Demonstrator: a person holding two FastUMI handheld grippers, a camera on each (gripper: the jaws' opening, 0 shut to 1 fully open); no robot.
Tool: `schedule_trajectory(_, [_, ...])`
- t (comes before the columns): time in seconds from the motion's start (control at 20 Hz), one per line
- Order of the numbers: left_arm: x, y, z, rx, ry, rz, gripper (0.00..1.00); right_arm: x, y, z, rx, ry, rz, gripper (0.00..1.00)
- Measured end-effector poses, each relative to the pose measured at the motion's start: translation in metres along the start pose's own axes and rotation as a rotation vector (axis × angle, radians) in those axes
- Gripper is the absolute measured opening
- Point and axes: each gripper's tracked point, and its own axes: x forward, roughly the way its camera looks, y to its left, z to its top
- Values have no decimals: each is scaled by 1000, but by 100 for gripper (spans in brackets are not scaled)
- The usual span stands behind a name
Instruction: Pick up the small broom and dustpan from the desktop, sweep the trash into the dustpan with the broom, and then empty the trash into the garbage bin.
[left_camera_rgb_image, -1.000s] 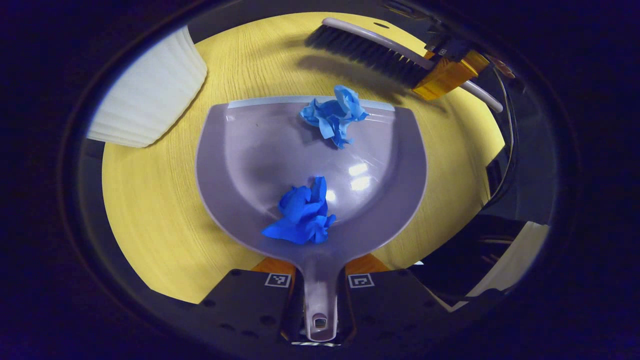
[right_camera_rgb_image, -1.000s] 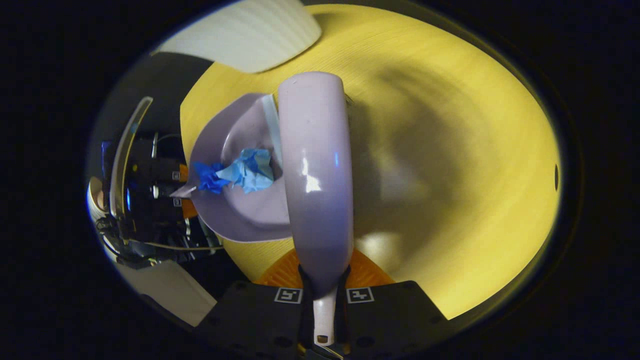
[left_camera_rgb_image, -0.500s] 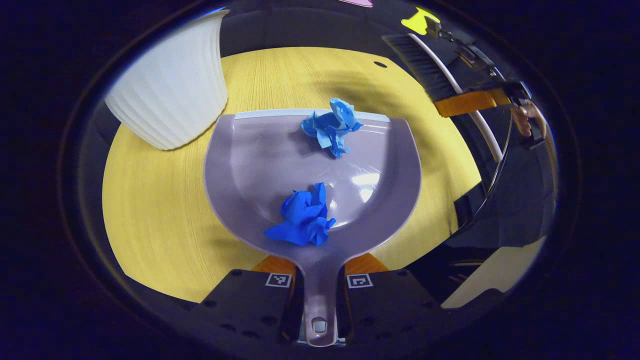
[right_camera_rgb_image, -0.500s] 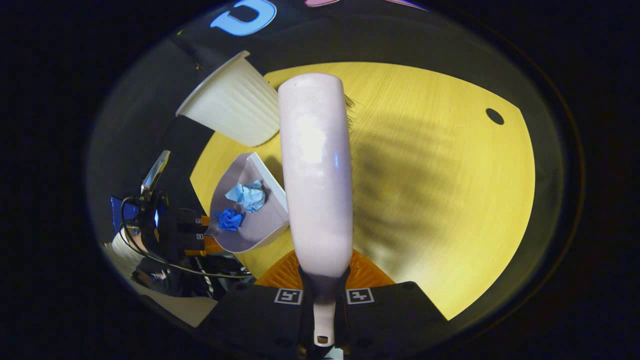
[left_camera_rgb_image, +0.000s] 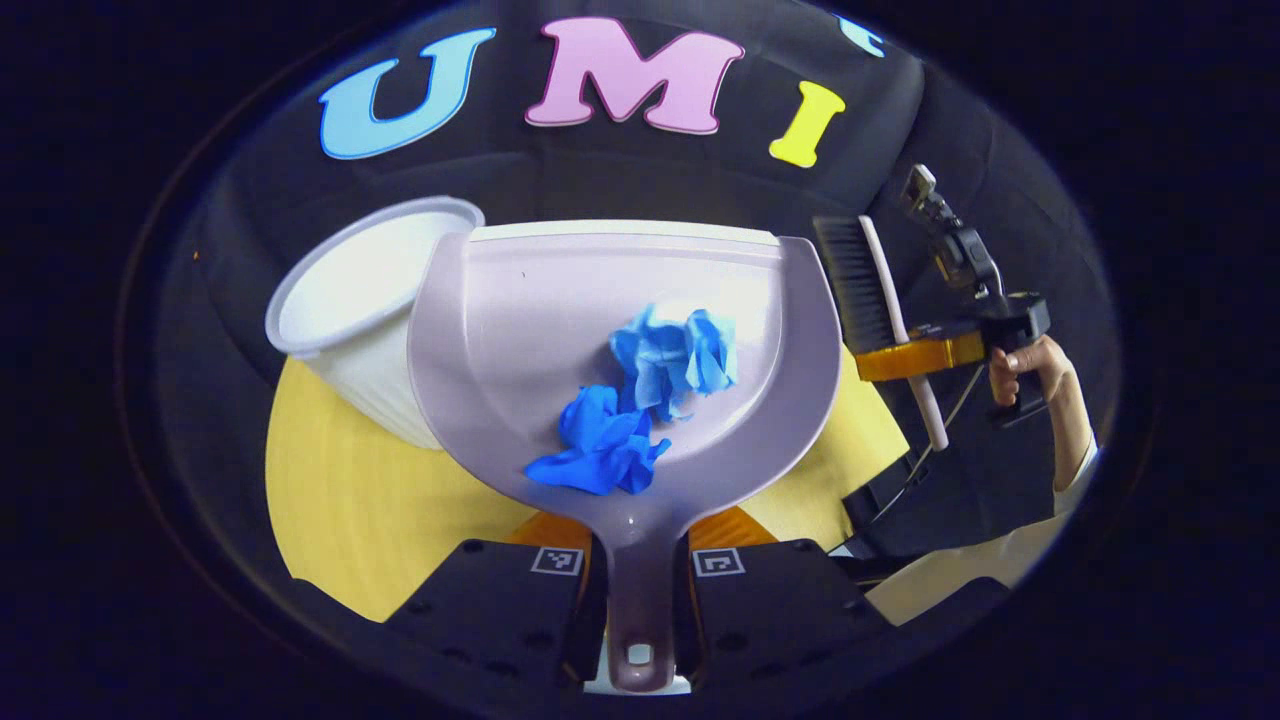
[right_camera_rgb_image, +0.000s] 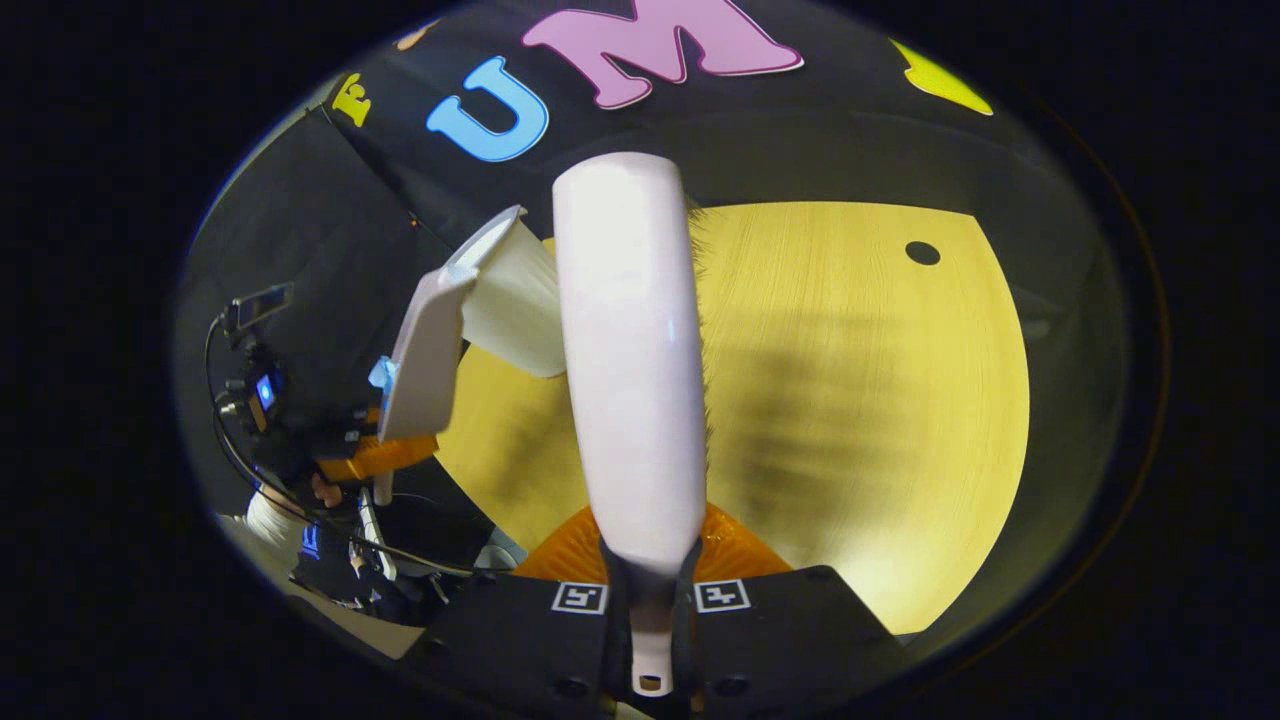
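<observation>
Dustpan up and loaded, bin just beyond its far-left edge

The left gripper (left_camera_rgb_image: 637, 585) is clamped on the handle of the dustpan (left_camera_rgb_image: 520, 330), a smooth, glossy, stiff plastic scoop raised above the yellow wood-grain table (left_camera_rgb_image: 340, 500). Two crumpled paper wads (left_camera_rgb_image: 640, 400), feather-light and soft, sit low in the pan toward the handle, so they should slide out easily once it tips. The ribbed white garbage bin (left_camera_rgb_image: 350, 300) stands open at far left. The right gripper (right_camera_rgb_image: 650, 600) pinches the broom (right_camera_rgb_image: 625, 340) by its narrow handle end, lifted clear.

Two paper wads (left_camera_rgb_image: 640, 400) lie in the dustpan (left_camera_rgb_image: 520, 330), seemingly just right of the bin (left_camera_rgb_image: 350, 300).
</observation>
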Motion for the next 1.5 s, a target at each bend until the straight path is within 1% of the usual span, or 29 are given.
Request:
schedule_trajectory(0.05, [-9,12,13,16,-22,28,26,7,-2,-6,3,-12,8,17])
schedule_trajectory(0.1, [-19,28,32,31,-48,63,24,-3,-1,-1,3,-19,15,17])
schedule_trajectory(0.15, [-27,48,47,45,-60,101,26,-4,-4,1,2,-28,14,17])
schedule_trajectory(0.2, [-37,68,61,52,-69,142,23,-10,0,-1,-2,-29,12,17])
schedule_trajectory(0.3, [-49,97,75,52,-59,206,23,-18,5,-1,-3,-34,9,17])
schedule_trajectory(0.4, [-59,127,80,72,-20,291,23,-19,4,2,6,-41,11,17])
schedule_trajectory(0.55, [-73,176,83,152,75,456,23,-15,-2,2,17,-36,0,17])
schedule_trajectory(0.6, [-82,192,85,157,108,514,25,-13,-2,0,18,-29,1,17])
schedule_trajectory(0.65, [-89,212,88,156,146,578,24,-13,-2,0,18,-27,2,17])
schedule_trajectory(0.7, [-93,225,91,161,172,619,23,-12,-2,0,21,-27,5,17])
schedule_trajectory(0.75, [-96,233,91,173,196,657,23,-13,-2,-1,24,-29,11,17])
schedule_trajectory(0.85, [-95,246,90,235,284,722,23,-13,-4,-2,29,-26,18,17])
schedule_trajectory(1.0, [-110,241,92,393,419,818,23,-12,-5,-2,37,-18,4,17])
schedule_trajectory(1.05, [-111,243,93,442,457,841,25,-12,-5,-2,45,-22,7,17])
schedule_trajectory(1.1, [-111,243,93,478,485,854,23,-12,-6,-1,51,-26,9,17])
schedule_trajectory(1.15, [-114,245,93,512,510,871,23,-12,-7,-3,52,-26,10,17])
schedule_trajectory(1.2, [-116,248,94,556,534,898,23,-12,-7,-3,51,-25,11,17])
schedule_trajectory(1.3, [-119,249,98,678,575,972,23,-12,-7,-5,49,-18,9,17])
schedule_trajectory(1.35, [-121,251,96,722,597,995,23,-12,-6,-6,49,-15,11,17])
schedule_trajectory(1.4, [-121,254,94,756,618,1009,24,-12,-5,-6,46,-14,12,17])
schedule_trajectory(1.5, [-121,255,96,804,620,1030,23,-12,-4,-9,35,-11,14,17])
